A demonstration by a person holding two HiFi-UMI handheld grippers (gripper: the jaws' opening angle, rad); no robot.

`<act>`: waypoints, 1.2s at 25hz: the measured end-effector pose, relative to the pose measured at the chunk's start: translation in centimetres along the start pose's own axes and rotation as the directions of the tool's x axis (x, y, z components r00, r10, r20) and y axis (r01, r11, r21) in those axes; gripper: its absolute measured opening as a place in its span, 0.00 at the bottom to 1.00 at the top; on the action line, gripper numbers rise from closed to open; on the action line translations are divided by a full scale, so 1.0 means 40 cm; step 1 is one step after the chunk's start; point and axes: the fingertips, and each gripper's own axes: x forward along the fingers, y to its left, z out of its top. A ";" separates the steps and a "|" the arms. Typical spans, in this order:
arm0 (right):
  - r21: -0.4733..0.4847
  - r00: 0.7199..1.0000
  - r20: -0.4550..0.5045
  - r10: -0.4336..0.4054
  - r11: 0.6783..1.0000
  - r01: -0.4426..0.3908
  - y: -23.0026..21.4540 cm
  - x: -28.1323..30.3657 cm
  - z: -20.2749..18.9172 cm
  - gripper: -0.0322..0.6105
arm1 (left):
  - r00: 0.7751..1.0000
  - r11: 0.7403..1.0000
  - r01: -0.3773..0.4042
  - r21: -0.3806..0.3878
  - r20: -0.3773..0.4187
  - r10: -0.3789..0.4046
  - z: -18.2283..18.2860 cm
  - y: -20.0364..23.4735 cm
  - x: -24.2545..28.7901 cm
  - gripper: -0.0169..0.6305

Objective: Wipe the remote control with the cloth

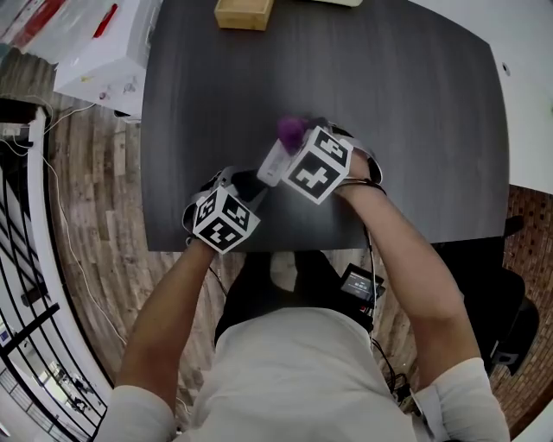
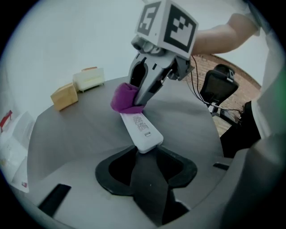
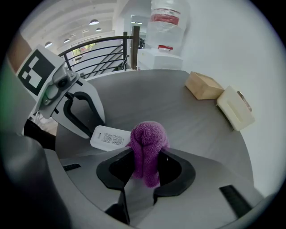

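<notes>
Left gripper (image 2: 146, 155): jaws clamped on the near end of the remote control (image 2: 140, 129);
Right gripper (image 3: 145, 167): jaws pinching the purple cloth (image 3: 147, 145);
Contact: cloth touching remote control's far end;
Table (image 1: 415, 129): dark, below both.

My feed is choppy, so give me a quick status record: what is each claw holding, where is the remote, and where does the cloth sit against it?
left claw: shut on the near end of the remote
right claw: shut on the cloth
cloth: purple, bunched, against the remote's far end
remote: white, label side up, over the dark table
also on table: wooden block and cream block at the far edge
</notes>
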 end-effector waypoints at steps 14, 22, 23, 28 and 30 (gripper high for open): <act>-0.160 0.998 0.017 0.068 0.985 -0.065 0.167 -0.022 0.014 0.26 | 0.998 0.994 -0.053 -0.097 -0.051 0.049 -0.005 0.000 0.005 0.23; -0.148 0.991 0.034 0.130 0.981 -0.123 0.244 -0.036 0.007 0.26 | 0.995 0.991 -0.085 -0.107 -0.070 0.077 -0.005 -0.010 0.000 0.21; -0.140 0.990 0.037 0.134 0.982 -0.127 0.246 -0.037 0.004 0.26 | 0.994 0.991 -0.086 -0.100 -0.072 0.079 -0.005 -0.011 -0.001 0.20; -0.126 0.988 0.031 0.148 0.982 -0.143 0.253 -0.041 -0.015 0.26 | 0.995 0.995 -0.072 -0.069 -0.076 0.067 0.000 -0.025 -0.004 0.17; -0.104 0.986 0.038 0.163 0.982 -0.158 0.258 -0.045 -0.017 0.26 | 0.995 0.996 -0.063 -0.070 -0.077 0.058 0.000 -0.032 -0.003 0.17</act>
